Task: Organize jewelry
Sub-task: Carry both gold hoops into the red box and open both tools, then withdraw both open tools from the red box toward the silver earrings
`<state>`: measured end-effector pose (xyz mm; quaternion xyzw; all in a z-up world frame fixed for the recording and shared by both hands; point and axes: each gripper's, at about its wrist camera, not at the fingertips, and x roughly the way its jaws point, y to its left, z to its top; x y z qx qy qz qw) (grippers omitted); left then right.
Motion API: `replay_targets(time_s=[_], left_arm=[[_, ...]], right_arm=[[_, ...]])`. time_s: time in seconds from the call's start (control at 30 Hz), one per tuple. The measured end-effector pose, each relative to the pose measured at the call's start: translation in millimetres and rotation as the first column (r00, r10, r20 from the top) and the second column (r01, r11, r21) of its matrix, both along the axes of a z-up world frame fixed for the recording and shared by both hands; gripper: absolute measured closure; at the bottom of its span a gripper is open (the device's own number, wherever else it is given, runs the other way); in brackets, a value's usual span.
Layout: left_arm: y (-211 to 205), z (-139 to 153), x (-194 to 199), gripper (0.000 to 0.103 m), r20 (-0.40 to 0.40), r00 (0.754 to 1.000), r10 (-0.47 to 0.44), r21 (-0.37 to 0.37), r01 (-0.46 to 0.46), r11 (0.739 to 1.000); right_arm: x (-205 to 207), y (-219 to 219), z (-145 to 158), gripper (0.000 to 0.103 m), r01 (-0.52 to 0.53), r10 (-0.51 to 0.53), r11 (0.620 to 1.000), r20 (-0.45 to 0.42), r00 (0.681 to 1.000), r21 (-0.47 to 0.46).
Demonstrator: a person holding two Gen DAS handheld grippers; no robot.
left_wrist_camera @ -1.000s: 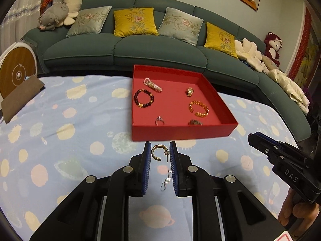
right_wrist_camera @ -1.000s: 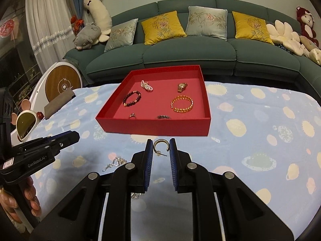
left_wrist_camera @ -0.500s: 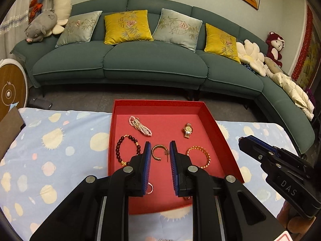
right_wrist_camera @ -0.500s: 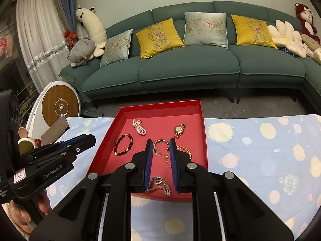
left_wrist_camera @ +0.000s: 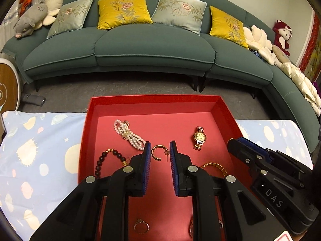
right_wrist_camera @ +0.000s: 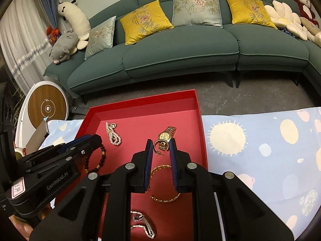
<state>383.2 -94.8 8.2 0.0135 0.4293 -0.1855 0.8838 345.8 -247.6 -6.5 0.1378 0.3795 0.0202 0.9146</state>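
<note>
**Item 1: L gripper** (left_wrist_camera: 160, 146). Held level over the red tray (left_wrist_camera: 88, 132), fingers pointing toward its far edge, above the middle of the floor. The pads pinch the L hoop earring (left_wrist_camera: 157, 153), a gold hoop w/ its post pointing right, which hangs clear above the tray floor.

**Item 2: R gripper** (right_wrist_camera: 160, 143). Alongside and to the right, nearer the tray's right edge, angled slightly inward. The pads pinch the R hoop earring (right_wrist_camera: 154, 146), also gold, w/ its post sticking out low and right.

**Tray contents, left to right (L wrist view):**
- dark bead bracelet (left_wrist_camera: 104, 158), near the left edge, partly under the L finger
- pearl bracelet (left_wrist_camera: 130, 136), far-left area
- ring (left_wrist_camera: 141, 226), near edge, between the finger bodies
- gold watch (left_wrist_camera: 199, 137), right of centre
- gold bead bracelet (left_wrist_camera: 215, 165), mostly hidden by the right finger

**View diffs:**
- R wrist view only: silver link bracelet (right_wrist_camera: 143, 225) at the near edge, and the gold bead bracelet almost whole.
- L wrist view only: the ring.
- In the L wrist view the R gripper's tips look close together, but its earring can't be made out there.

**Base:** the tray sits on a blue patterned cloth (left_wrist_camera: 40, 150), against the cloth's far edge.
</note>
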Motion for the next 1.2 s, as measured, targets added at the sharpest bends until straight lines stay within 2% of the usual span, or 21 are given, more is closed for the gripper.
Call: replay_targets(time_s=[0.1,0.23,0.33,0.43,0.53,0.63,0.7,0.9,1.03,1.2], left_arm=[[-3.6,-6.9,5.2,0.085,-0.008,1.000,0.014,0.013,-0.014,1.000],[1.8,-7.3,7.3,0.063,-0.016,0.998,0.055,-0.015,-0.055,0.998],[11.1,3.7,1.7,0.060,0.000,0.998,0.066,-0.032,-0.066,0.997],[25.5,22.7,-16.9,0.060,0.021,0.998,0.062,-0.040,-0.061,0.997],[46.0,43.3,-47.3,0.051,0.044,0.997,0.070,-0.043,-0.068,0.997],[68.0,57.3,-82.8,0.049,0.052,0.996,0.070,-0.057,-0.067,0.996],[83.2,61.1,-104.9,0.048,0.049,0.996,0.079,-0.063,-0.076,0.995],[108.4,53.4,-161.3,0.047,0.046,0.992,0.116,-0.038,-0.114,0.993],[116.0,36.8,-188.0,0.047,0.018,0.991,0.132,-0.049,-0.131,0.990],[114.7,8.8,-205.3,0.047,0.011,0.994,0.106,0.026,-0.106,0.994]], right_arm=[[2.4,-0.4,-3.8,0.086,-0.001,0.001,1.000,0.001,1.000,-0.015],[-2.0,-4.8,1.1,0.085,0.022,-0.021,1.000,0.036,0.999,-0.022],[-16.5,-10.3,13.0,0.083,0.035,-0.034,0.999,0.075,0.997,-0.008],[-46.0,-18.2,32.0,0.083,0.034,-0.036,0.999,0.114,0.993,0.023],[-85.7,-24.1,52.4,0.083,0.026,-0.031,0.999,0.131,0.991,0.044],[-129.6,-23.3,66.7,0.074,0.016,-0.020,0.999,0.126,0.992,0.039],[-157.5,-19.3,70.8,0.074,0.004,-0.008,0.999,0.123,0.992,0.032],[-221.0,10.0,55.3,0.074,-0.026,0.025,1.000,0.081,0.996,0.010],[-238.6,34.5,32.4,0.074,-0.059,0.058,0.998,0.036,0.998,0.008],[-240.6,66.8,-4.9,0.073,-0.128,0.128,0.992,-0.040,0.991,-0.001]])
